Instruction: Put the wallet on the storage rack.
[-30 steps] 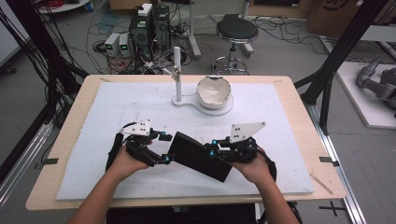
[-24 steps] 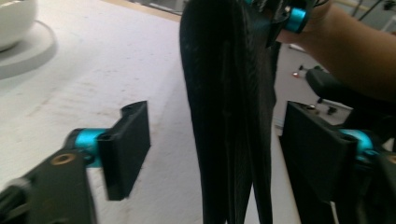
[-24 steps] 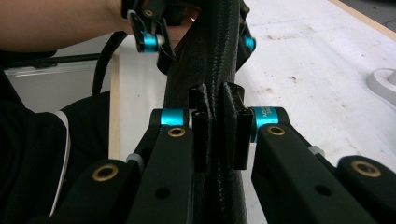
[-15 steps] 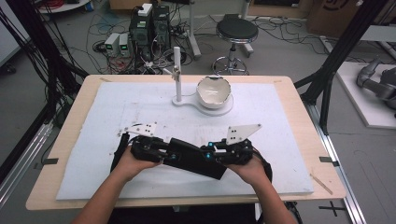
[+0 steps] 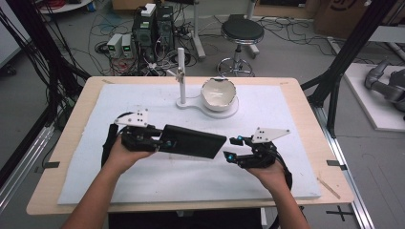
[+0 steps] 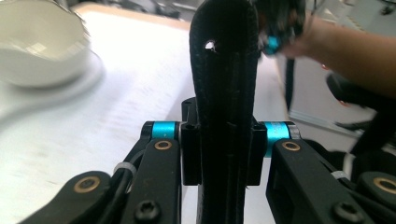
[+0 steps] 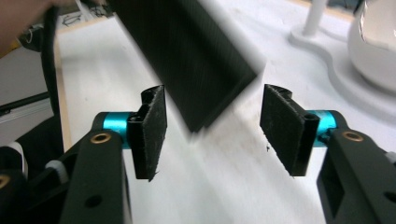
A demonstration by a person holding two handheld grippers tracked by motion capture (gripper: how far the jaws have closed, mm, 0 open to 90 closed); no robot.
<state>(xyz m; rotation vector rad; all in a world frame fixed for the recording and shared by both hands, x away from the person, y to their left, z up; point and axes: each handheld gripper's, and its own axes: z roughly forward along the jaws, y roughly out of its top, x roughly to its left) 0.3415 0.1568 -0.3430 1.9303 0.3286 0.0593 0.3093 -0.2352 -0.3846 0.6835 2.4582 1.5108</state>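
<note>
The left gripper [image 5: 160, 141] is clamped on one end of a flat black case [image 5: 193, 141], its pads [image 6: 190, 154] pressing both faces, so the case hangs level above the white mat [image 5: 143, 181], clear of it, with its free end reaching toward the right gripper [image 5: 228, 149]. The step in hand looks like a one-sided carry after a handover, and doing it well probably means keeping the pinch firm and the wrist steady, since a case held by one end may sag or twist at its far corner. The left forearm comes in from the bottom edge at a slant, hand wrapped around the gripper body and pointing right. Behind, a white bowl [image 5: 218, 93] sits on its stand [image 5: 181, 71], well apart. The right gripper's jaws have just been opening and stand apart with nothing pressed between them, the case's corner just beyond them; that hand rests low, aimed left
</note>
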